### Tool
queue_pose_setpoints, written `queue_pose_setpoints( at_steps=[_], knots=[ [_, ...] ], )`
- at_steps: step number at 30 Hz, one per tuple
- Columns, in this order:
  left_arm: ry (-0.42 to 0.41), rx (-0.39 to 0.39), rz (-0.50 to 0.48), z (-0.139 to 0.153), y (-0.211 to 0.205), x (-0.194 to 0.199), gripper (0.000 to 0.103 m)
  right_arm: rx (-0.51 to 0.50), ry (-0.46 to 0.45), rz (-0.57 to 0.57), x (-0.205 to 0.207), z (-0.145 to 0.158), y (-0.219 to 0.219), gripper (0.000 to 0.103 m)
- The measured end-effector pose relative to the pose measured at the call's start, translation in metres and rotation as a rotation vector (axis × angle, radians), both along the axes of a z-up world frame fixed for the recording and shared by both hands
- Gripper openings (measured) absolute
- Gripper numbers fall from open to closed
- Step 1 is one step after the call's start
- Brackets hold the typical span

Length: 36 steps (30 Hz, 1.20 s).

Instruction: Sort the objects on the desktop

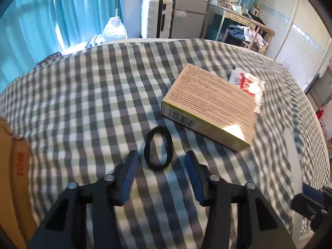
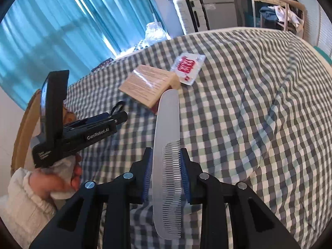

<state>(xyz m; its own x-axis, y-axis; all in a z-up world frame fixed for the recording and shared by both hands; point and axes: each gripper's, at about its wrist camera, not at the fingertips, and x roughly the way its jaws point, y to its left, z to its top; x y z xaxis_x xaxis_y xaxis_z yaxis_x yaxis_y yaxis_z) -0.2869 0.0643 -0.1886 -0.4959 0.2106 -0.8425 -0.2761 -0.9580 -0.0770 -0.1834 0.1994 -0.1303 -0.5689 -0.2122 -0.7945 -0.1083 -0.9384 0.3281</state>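
Observation:
A black hair tie [image 1: 158,148] lies on the checked cloth just ahead of my left gripper [image 1: 160,158], which is open with the tie between and in front of its fingertips. A tan box [image 1: 209,105] lies beyond it to the right, with a white and red sachet [image 1: 247,82] behind the box. My right gripper [image 2: 166,155] is shut on a translucent white comb [image 2: 167,143], held above the cloth. In the right wrist view the left gripper [image 2: 116,118] sits at the left near the hair tie [image 2: 118,105], with the box [image 2: 149,84] and sachet [image 2: 187,65] farther off.
A cardboard box [image 1: 12,166] stands at the left edge of the cloth-covered surface [image 1: 83,103]. The right gripper's body [image 1: 311,201] shows at the lower right of the left wrist view. Behind are blue curtains, a white suitcase [image 1: 156,18], a small fridge and a desk with a chair.

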Motion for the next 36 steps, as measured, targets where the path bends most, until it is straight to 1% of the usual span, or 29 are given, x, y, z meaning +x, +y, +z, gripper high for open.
queue_pose_setpoints(
  at_steps=[1, 4, 7, 9, 10, 12, 13, 15, 17, 18, 20, 23, 27, 30, 31, 33, 36],
  knots=[
    [0.024, 0.006, -0.007, 0.002, 0.0, 0.0, 0.005, -0.004, -0.005, 0.001, -0.001, -0.002, 0.001, 0.025],
    [0.09, 0.021, -0.008, 0.013, 0.0, 0.007, 0.005, -0.008, -0.006, -0.004, -0.004, -0.004, 0.007, 0.025],
    [0.118, 0.074, -0.011, 0.029, -0.003, 0.018, 0.005, -0.015, 0.0, -0.005, -0.004, -0.001, 0.005, 0.025],
    [0.122, 0.1, -0.004, 0.04, -0.007, 0.026, 0.005, -0.012, 0.011, -0.004, -0.001, 0.004, 0.002, 0.025],
    [0.119, 0.125, -0.006, 0.048, -0.01, 0.031, 0.005, -0.011, 0.014, 0.001, 0.002, 0.008, 0.0, 0.025],
    [0.131, 0.139, 0.004, 0.067, -0.015, 0.045, 0.005, -0.002, 0.036, 0.002, 0.008, 0.02, -0.006, 0.025],
    [0.12, 0.149, -0.012, 0.076, -0.016, 0.051, 0.005, 0.0, 0.048, 0.009, 0.01, 0.028, -0.01, 0.025],
    [0.121, 0.121, -0.005, 0.095, -0.018, 0.065, 0.005, 0.01, 0.088, 0.017, 0.017, 0.047, -0.021, 0.025],
    [0.111, 0.093, -0.007, 0.112, -0.021, 0.078, 0.005, 0.008, 0.162, 0.036, 0.029, 0.071, -0.033, 0.025],
    [0.114, 0.097, -0.006, 0.123, -0.025, 0.084, 0.005, 0.005, 0.198, 0.051, 0.036, 0.086, -0.041, 0.025],
    [0.132, 0.134, 0.003, 0.15, -0.038, 0.097, 0.005, 0.018, 0.244, 0.091, 0.05, 0.112, -0.062, 0.025],
    [0.202, 0.13, 0.014, 0.193, -0.057, 0.118, 0.005, 0.027, 0.298, 0.132, 0.072, 0.143, -0.086, 0.025],
    [0.28, 0.146, 0.048, 0.243, -0.094, 0.138, 0.006, 0.025, 0.353, 0.18, 0.09, 0.171, -0.125, 0.025],
    [0.318, 0.135, 0.094, 0.263, -0.126, 0.149, 0.006, 0.03, 0.387, 0.226, 0.093, 0.187, -0.155, 0.025],
    [0.319, 0.131, 0.11, 0.265, -0.135, 0.15, 0.006, 0.024, 0.395, 0.241, 0.093, 0.19, -0.163, 0.025],
    [0.323, 0.123, 0.143, 0.268, -0.156, 0.154, 0.006, 0.007, 0.401, 0.287, 0.087, 0.196, -0.184, 0.025],
    [0.327, 0.093, 0.209, 0.267, -0.198, 0.158, 0.006, -0.028, 0.391, 0.363, 0.072, 0.197, -0.223, 0.025]
  ],
)
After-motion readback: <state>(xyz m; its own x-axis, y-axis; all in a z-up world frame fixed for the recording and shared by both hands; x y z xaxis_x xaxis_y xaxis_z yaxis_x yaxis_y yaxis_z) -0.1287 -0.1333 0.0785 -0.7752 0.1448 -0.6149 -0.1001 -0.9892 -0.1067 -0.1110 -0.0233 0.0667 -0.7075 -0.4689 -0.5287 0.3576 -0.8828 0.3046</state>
